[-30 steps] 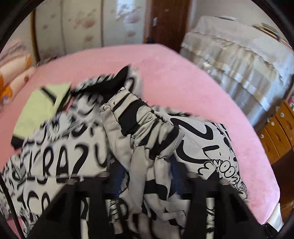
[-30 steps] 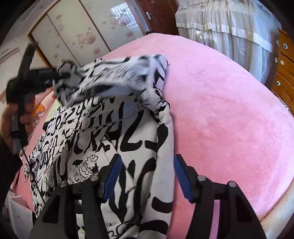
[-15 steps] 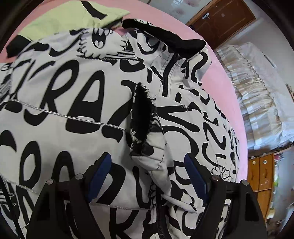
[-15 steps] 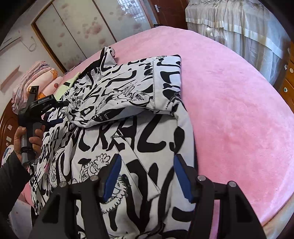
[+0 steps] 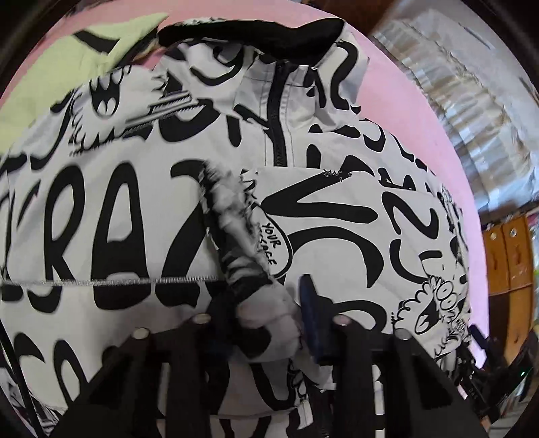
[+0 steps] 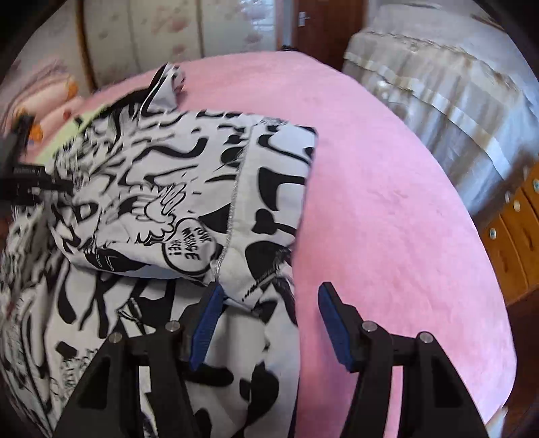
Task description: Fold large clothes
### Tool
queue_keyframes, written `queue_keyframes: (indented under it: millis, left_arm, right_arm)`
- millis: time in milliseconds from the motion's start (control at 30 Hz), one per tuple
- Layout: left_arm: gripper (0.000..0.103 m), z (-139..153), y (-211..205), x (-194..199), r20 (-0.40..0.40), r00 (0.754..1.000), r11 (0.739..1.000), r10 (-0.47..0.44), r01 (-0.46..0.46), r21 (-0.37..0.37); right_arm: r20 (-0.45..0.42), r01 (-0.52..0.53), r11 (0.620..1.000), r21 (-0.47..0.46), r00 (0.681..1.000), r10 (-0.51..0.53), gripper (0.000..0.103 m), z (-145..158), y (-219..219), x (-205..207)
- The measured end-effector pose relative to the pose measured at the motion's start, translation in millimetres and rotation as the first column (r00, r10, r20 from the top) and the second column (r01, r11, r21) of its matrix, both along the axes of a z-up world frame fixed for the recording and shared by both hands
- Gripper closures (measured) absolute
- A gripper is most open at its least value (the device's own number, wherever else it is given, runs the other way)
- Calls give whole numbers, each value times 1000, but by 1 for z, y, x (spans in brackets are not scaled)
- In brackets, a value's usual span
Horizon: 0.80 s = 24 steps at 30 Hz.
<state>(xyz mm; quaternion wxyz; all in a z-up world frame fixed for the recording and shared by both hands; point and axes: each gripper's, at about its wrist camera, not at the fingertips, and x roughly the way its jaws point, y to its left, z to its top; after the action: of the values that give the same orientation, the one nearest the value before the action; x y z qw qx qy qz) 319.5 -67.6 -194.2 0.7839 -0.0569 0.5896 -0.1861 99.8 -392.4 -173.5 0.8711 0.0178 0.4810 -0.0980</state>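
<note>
A large white jacket (image 5: 134, 209) with black graffiti lettering lies spread on the pink bed (image 5: 397, 111). One sleeve (image 5: 337, 229) is folded across its front, the cuff (image 5: 235, 242) toward me. My left gripper (image 5: 262, 323) is shut on the sleeve cuff, low over the jacket. In the right wrist view the jacket (image 6: 188, 188) lies left of centre with the folded sleeve on top. My right gripper (image 6: 266, 323) is open and empty over the jacket's right edge. The left gripper (image 6: 30, 182) shows at the far left, at the sleeve end.
A pale green cloth (image 5: 67, 74) lies under the jacket's far left. A cloth-draped piece of furniture (image 6: 448, 87) and wooden drawers (image 6: 512, 236) stand beyond the bed's right edge. Wardrobe doors (image 6: 175, 33) and a dark door (image 6: 320, 23) are at the back.
My left gripper was open over the cuff and has closed on it. The right gripper has swung right and forward along the jacket's edge, still open.
</note>
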Motion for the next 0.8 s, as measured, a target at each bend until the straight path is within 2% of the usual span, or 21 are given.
queue_keyframes:
  millis: [67, 100, 200, 267, 333, 367, 433, 467, 500, 533, 600, 667, 733, 800]
  left_arm:
    - [83, 10, -6, 0, 48, 998, 1000, -27, 27, 16]
    - [87, 20, -11, -1, 87, 995, 999, -42, 40, 22]
    - [87, 57, -18, -4, 240, 969, 997, -64, 71, -19]
    - [87, 70, -15, -6, 317, 947, 996, -53, 71, -45]
    - [87, 59, -7, -2, 296, 955, 998, -31, 45, -42]
    - [87, 43, -3, 4, 254, 967, 1000, -19, 24, -14]
    - [84, 9, 6, 12, 162, 987, 999, 0, -7, 43]
    - [78, -8, 14, 13, 109, 994, 998, 16, -22, 56]
    - [78, -17, 21, 13, 78, 997, 999, 27, -29, 31]
    - [78, -20, 30, 11, 68, 997, 999, 43, -41, -31]
    - [67, -18, 43, 11, 40, 997, 992, 69, -64, -113]
    - [36, -14, 50, 14, 13, 997, 982, 81, -78, -175]
    - [28, -7, 52, 21, 21, 994, 981, 106, -101, -166]
    - [27, -4, 49, 28, 30, 994, 986, 105, -100, -133]
  right_arm:
    - [-21, -42, 997, -57, 999, 41, 54, -4, 7, 10]
    - [-13, -66, 996, -54, 998, 65, 72, -4, 10, 13]
    - [6, -22, 1000, -14, 1000, 22, 75, -2, 8, 14]
    - [31, 23, 1000, 21, 999, -24, 76, -2, 2, 9]
    - [40, 54, 997, 47, 998, -56, 75, -5, -1, 5]
    - [30, 64, 996, 57, 997, -66, 75, -8, -2, 5]
    - [9, 64, 996, 56, 998, -65, 56, -10, 0, 7]
    - [-10, 64, 997, 54, 998, -64, 53, -9, 1, 8]
    - [-21, 59, 997, 53, 998, -57, 50, -8, 1, 9]
    - [-25, 44, 997, 61, 999, -43, 50, -4, 1, 8]
    - [-20, 2, 992, 125, 1000, 0, 50, 9, -2, 6]
    - [5, -29, 982, 189, 1000, 29, 42, 24, -8, 5]
    - [24, -32, 974, 225, 999, 27, 27, 35, -14, 11]
    - [51, -9, 968, 251, 999, -4, 26, 44, -27, 21]
